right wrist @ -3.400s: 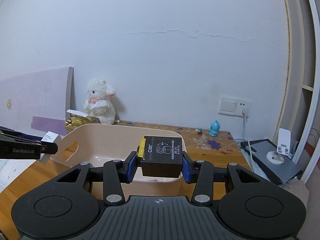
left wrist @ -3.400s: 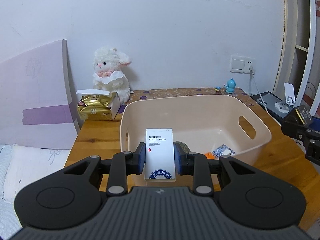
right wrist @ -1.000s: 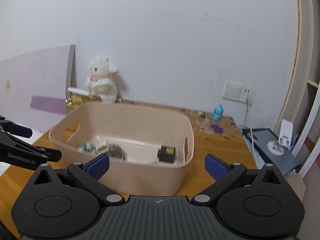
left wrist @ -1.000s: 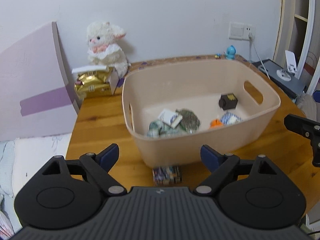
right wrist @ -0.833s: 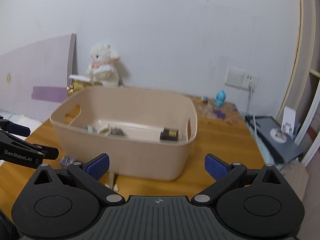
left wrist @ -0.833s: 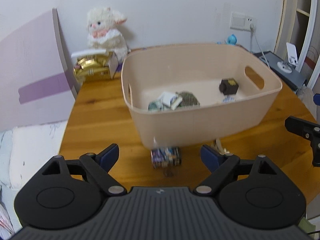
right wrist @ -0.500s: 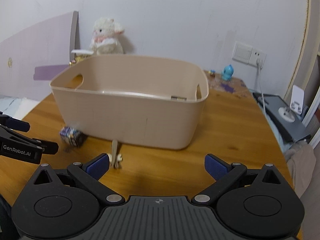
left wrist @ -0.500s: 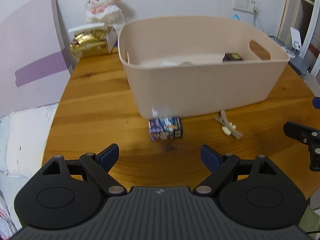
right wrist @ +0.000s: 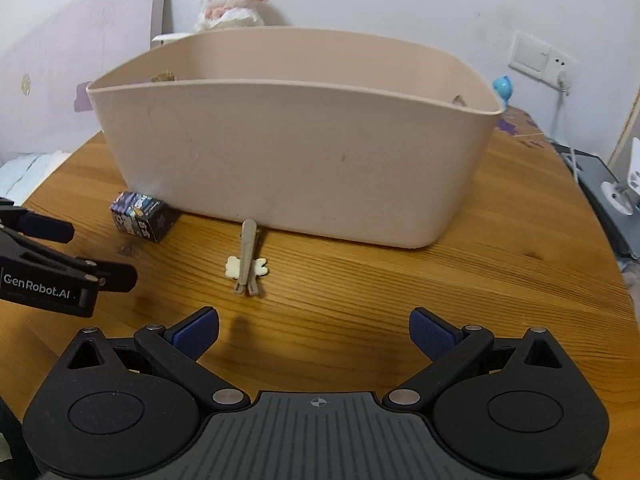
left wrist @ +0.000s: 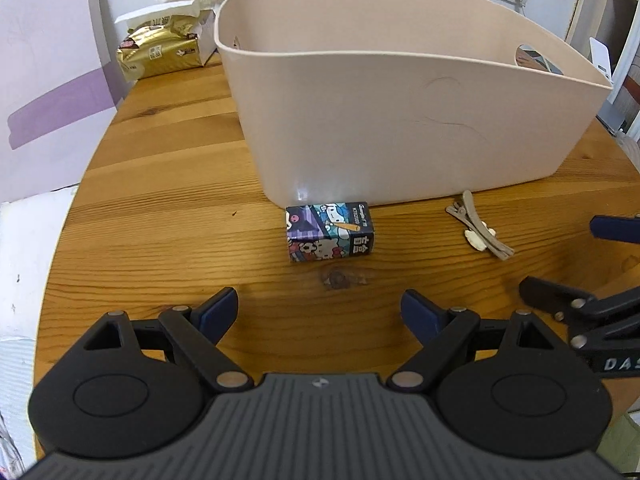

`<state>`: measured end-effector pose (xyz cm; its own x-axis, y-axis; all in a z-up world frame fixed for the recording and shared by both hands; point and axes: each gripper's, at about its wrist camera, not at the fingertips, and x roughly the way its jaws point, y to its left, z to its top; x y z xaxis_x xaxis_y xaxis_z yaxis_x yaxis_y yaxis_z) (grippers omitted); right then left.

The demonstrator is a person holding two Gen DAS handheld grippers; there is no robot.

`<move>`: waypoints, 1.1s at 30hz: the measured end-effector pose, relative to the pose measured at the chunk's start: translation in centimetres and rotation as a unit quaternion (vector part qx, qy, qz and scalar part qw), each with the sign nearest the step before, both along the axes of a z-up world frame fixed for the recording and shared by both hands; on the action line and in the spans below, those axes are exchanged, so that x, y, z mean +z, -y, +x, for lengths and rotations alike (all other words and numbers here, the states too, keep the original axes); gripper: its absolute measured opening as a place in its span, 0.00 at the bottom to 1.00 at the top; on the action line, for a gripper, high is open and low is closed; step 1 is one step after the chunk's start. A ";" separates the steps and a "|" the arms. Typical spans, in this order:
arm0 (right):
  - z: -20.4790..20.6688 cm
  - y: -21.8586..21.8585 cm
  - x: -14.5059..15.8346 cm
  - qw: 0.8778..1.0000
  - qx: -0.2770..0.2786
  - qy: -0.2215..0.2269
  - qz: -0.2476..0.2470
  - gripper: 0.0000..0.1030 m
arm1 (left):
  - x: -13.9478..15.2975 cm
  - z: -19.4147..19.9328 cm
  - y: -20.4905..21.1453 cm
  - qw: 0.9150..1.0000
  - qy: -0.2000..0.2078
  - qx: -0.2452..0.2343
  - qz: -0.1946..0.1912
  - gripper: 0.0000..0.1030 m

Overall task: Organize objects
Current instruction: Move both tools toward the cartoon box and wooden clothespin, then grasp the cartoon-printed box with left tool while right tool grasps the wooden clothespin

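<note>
A beige plastic basket (left wrist: 400,120) (right wrist: 296,152) stands on the round wooden table (left wrist: 160,208) (right wrist: 500,272); its contents are hidden behind the near wall. A small cartoon-printed box (left wrist: 329,231) (right wrist: 142,216) lies just in front of the basket. To its right lies a beige hair clip (left wrist: 478,235) (right wrist: 248,258). My left gripper (left wrist: 318,314) hovers low over the table, open and empty, with the box straight ahead. My right gripper (right wrist: 314,334) is open and empty too, the hair clip slightly left of its centre line.
A gold tissue pack (left wrist: 160,52) and a white plush lamb (right wrist: 230,0) sit behind the basket. A lilac board (left wrist: 48,80) leans on the left. A wall socket (right wrist: 542,58), blue figurine (right wrist: 502,88) and grey device (right wrist: 608,184) are to the right.
Both grippers let go of their boxes into the basket, opened, pulled back and dropped low toward the table. The cartoon box and hair clip now lie close ahead.
</note>
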<state>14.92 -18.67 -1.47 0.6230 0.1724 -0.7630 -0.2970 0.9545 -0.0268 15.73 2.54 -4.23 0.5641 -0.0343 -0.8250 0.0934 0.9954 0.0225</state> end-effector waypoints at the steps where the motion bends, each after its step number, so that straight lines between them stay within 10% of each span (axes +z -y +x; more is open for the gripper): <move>1: 0.2 -0.2 -0.3 1.000 0.001 0.000 0.001 0.99 | -0.2 0.3 -0.1 1.000 -0.001 -0.002 -0.002 0.87; 21: 3.2 -2.5 -1.6 0.999 0.020 0.032 0.021 0.81 | -1.1 3.3 -0.5 0.999 0.042 0.012 -0.013 0.86; 33: 2.6 -3.8 -1.0 0.998 0.031 0.047 0.030 0.12 | -0.8 2.9 -0.9 0.998 0.054 0.012 -0.012 0.63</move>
<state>17.56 -14.88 -2.51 0.6783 0.2563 -0.6886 -0.3538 0.9353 -0.0003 18.62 3.44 -5.05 0.6511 -0.0390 -0.7580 0.0676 0.9977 0.0067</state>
